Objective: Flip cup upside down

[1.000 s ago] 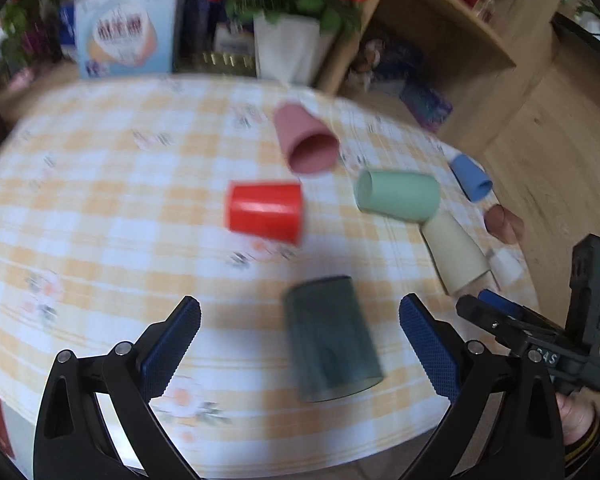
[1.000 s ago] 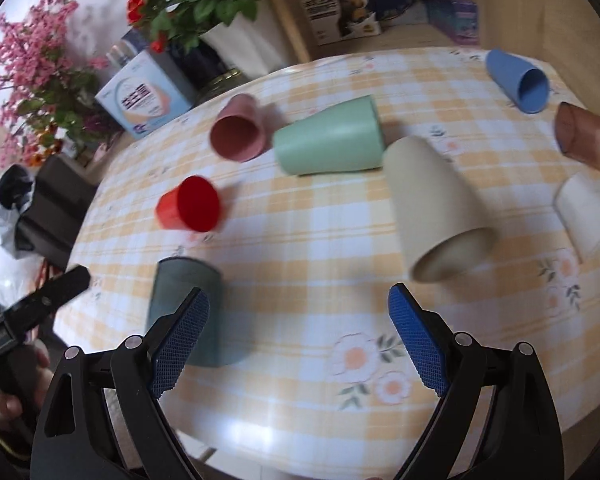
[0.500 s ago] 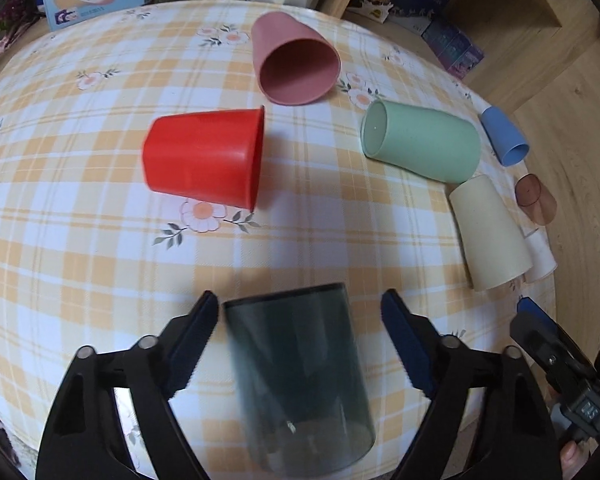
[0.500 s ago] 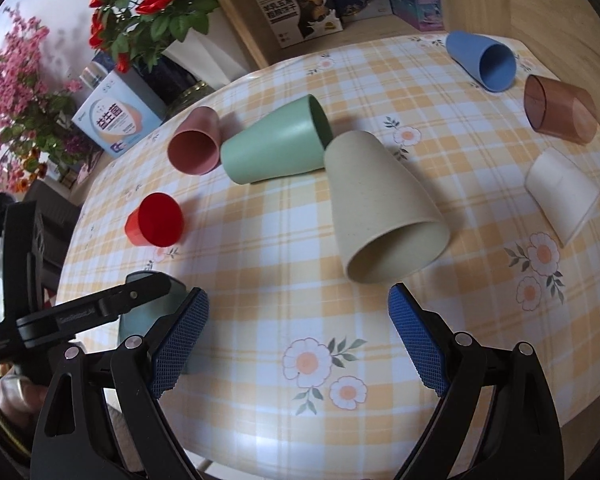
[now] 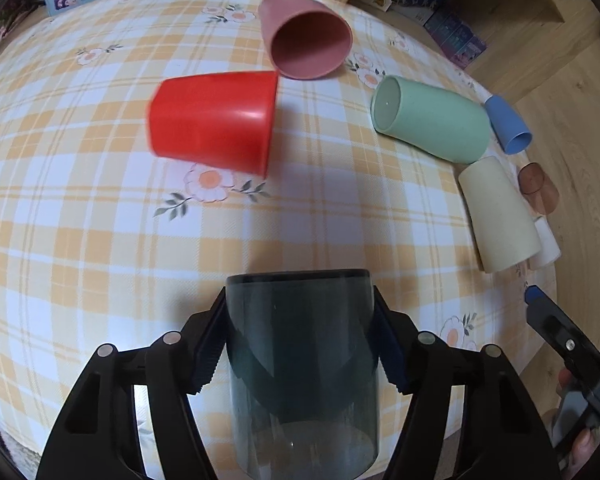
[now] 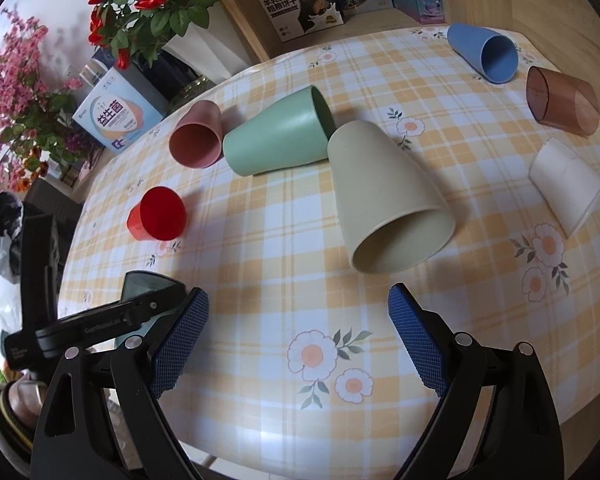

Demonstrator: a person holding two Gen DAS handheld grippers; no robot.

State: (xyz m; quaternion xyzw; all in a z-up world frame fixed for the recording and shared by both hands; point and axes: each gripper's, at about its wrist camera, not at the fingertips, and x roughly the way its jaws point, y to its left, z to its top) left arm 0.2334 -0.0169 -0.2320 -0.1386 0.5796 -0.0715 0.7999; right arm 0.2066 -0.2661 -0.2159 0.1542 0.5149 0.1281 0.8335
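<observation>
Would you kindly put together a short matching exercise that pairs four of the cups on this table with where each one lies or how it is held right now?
Things:
1. dark smoky cup
2. beige cup
3. blue cup
4. red cup

States:
A. lying at the far edge of the table, mouth toward the right wrist camera
B. clamped between the left gripper pads
C. lying just ahead of the open right gripper
D. lying alone, nearest the clamped cup

Pairs: 1-B, 2-C, 3-A, 4-D

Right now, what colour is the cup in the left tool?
Dark smoky grey, see-through cup; clearest in the left wrist view.
</observation>
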